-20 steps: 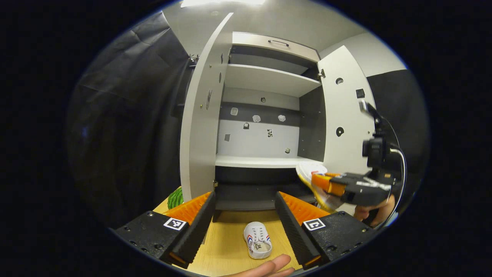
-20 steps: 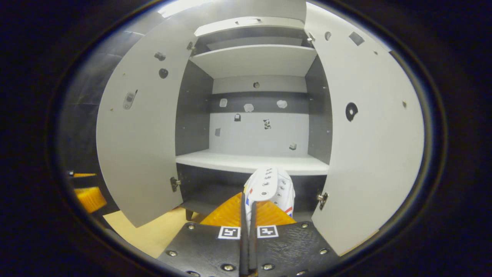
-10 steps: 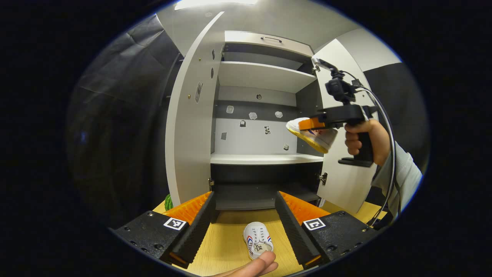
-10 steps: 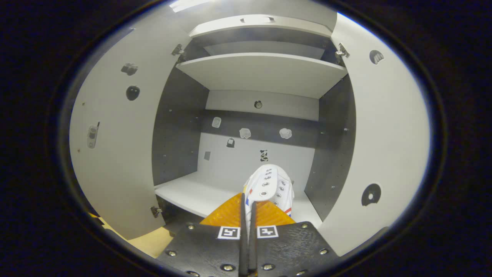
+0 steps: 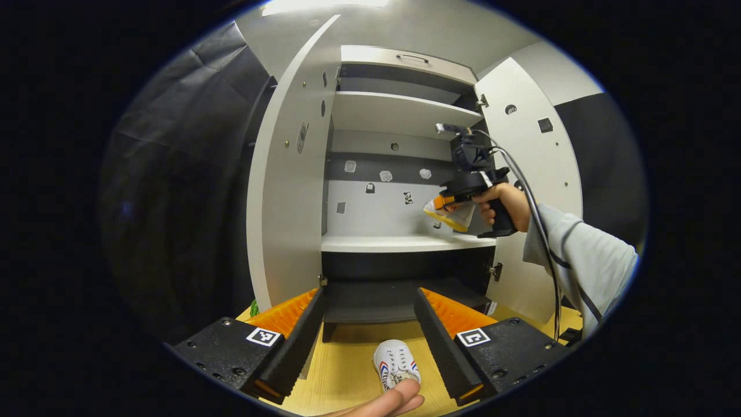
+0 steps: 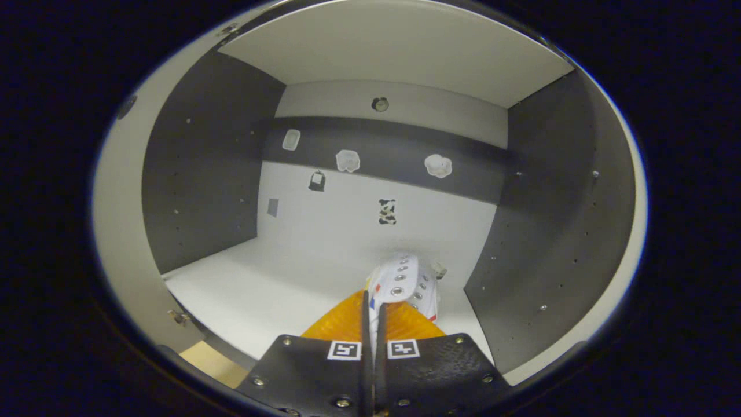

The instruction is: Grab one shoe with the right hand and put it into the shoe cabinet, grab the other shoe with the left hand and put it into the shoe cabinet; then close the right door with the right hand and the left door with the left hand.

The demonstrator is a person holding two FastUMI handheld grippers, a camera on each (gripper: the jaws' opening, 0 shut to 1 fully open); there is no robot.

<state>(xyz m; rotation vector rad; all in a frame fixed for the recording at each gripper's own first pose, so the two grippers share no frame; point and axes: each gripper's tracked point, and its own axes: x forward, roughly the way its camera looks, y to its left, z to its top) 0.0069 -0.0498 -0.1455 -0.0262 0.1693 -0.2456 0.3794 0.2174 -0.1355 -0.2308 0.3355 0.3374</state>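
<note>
The right claw (image 6: 373, 301) has its fingers pinched tight on a white shoe (image 6: 405, 284), the cloth edge caught between them, toe pointing into the cabinet. In the left gripper view that same right claw (image 5: 443, 204) hangs inside the open shoe cabinet (image 5: 399, 113), the shoe (image 5: 450, 214) held in the air just above the white middle shelf (image 5: 393, 243), over toward its right end, near the dark side wall. A hand (image 5: 502, 202) in a grey sleeve (image 5: 584, 266) grips the handle, and a cable trails down from it.

Down low, the left claw (image 5: 370, 324) is spread wide with nothing between its fingers. The other shoe (image 5: 395, 365) lies on the wooden desk (image 5: 341, 370) right between those parted fingers, in front of the cabinet's base, a fingertip (image 5: 399, 399) touching its near end.

Both doors stand open: the left door (image 5: 286, 191) swung out, the right door (image 5: 535, 174) behind the sleeve. Small stickers dot the back panel (image 6: 370, 231).
</note>
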